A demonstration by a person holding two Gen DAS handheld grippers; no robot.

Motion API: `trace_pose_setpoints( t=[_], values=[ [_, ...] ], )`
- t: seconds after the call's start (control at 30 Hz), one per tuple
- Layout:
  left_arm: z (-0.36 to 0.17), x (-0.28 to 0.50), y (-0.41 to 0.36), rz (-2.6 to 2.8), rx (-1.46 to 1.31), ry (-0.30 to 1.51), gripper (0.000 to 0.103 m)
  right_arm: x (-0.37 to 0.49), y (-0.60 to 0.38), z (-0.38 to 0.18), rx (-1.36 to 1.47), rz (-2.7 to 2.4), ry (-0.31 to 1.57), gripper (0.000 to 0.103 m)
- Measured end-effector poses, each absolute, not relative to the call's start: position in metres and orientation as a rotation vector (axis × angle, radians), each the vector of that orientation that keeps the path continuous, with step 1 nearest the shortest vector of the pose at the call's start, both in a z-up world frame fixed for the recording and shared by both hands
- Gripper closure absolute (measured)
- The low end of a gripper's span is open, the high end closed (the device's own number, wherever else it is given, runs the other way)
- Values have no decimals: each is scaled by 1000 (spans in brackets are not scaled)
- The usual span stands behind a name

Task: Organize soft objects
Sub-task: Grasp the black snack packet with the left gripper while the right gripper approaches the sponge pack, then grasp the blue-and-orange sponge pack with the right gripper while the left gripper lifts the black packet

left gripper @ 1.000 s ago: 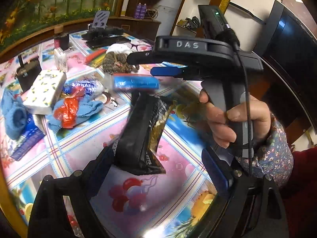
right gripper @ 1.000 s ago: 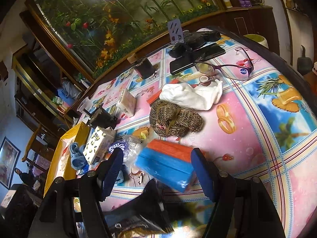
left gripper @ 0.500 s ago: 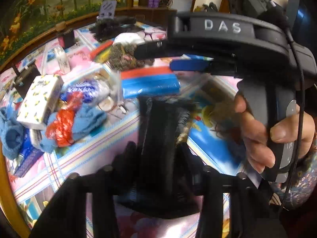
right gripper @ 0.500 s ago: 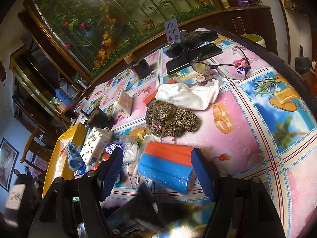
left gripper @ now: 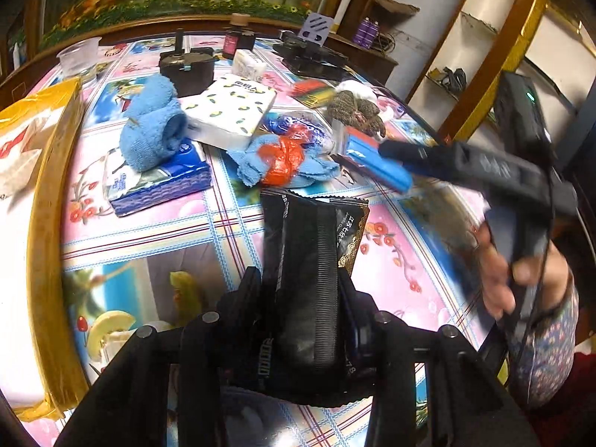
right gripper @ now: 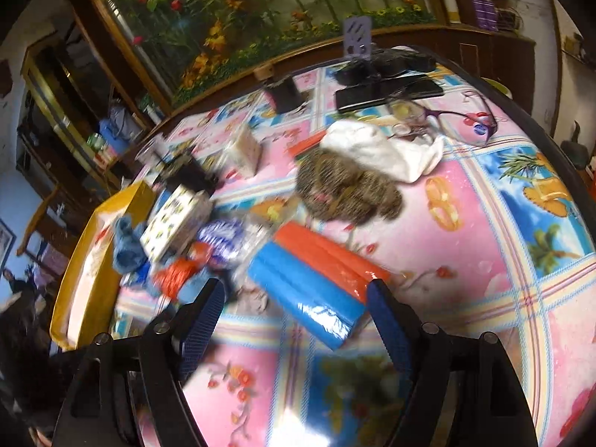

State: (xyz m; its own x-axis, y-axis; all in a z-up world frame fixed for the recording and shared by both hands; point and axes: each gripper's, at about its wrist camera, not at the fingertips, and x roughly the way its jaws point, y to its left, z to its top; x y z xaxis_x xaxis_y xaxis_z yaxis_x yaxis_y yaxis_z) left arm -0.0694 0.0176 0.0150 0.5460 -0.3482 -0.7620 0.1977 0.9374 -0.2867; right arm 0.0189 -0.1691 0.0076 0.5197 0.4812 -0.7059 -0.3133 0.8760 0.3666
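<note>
My left gripper (left gripper: 300,283) is shut on a black packet (left gripper: 313,260) and holds it above the patterned tablecloth (left gripper: 178,246). My right gripper (right gripper: 294,294) is open and empty, just short of a blue and orange wrapped pack (right gripper: 316,279); it also shows at the right of the left wrist view (left gripper: 395,149). Beyond lie a blue rolled towel (left gripper: 152,126), a blue cloth with a red bag (left gripper: 283,160), a brown knitted piece (right gripper: 346,190) and a white cloth (right gripper: 383,149).
A yellow box (left gripper: 48,156) stands at the table's left edge. A white patterned tissue pack (left gripper: 231,111), a blue tissue pack (left gripper: 160,182), a black box (left gripper: 190,70), a plastic cup (left gripper: 80,56), glasses (right gripper: 462,115) and black devices (right gripper: 387,78) crowd the far side.
My left gripper closed on the black packet and swung left with it. My right gripper let the packet go and drew closer to the blue and orange pack.
</note>
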Motion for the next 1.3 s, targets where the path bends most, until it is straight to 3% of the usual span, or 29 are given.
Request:
trace_pose_setpoints(
  t=[0.2,0.37,0.47,0.57,0.63,0.7,0.77,1.07,1.3],
  values=[
    [15,-68,17,-328,-178,937,64,-13,-152,22,67,562,893,19],
    [14,-66,15,-322,-164,938,64,13,-153,23,-17,500,889,19],
    [14,-64,12,-333,-148,942,56,30,-150,6,-62,462,931,19],
    [15,-60,4,-332,-114,948,41,34,-147,-4,-72,454,962,41],
    [15,-56,-3,-325,-86,954,37,31,-141,-3,-94,468,954,46],
    [14,-53,-8,-306,-62,955,40,27,-136,-4,-120,455,942,51],
    [15,-50,-8,-281,-53,944,57,26,-136,-3,-95,455,929,55],
    [17,-48,33,-423,-453,826,64,3,-141,31,51,490,693,56],
    [57,-78,53,-224,-377,530,63,6,-123,29,71,481,706,56]
  ],
)
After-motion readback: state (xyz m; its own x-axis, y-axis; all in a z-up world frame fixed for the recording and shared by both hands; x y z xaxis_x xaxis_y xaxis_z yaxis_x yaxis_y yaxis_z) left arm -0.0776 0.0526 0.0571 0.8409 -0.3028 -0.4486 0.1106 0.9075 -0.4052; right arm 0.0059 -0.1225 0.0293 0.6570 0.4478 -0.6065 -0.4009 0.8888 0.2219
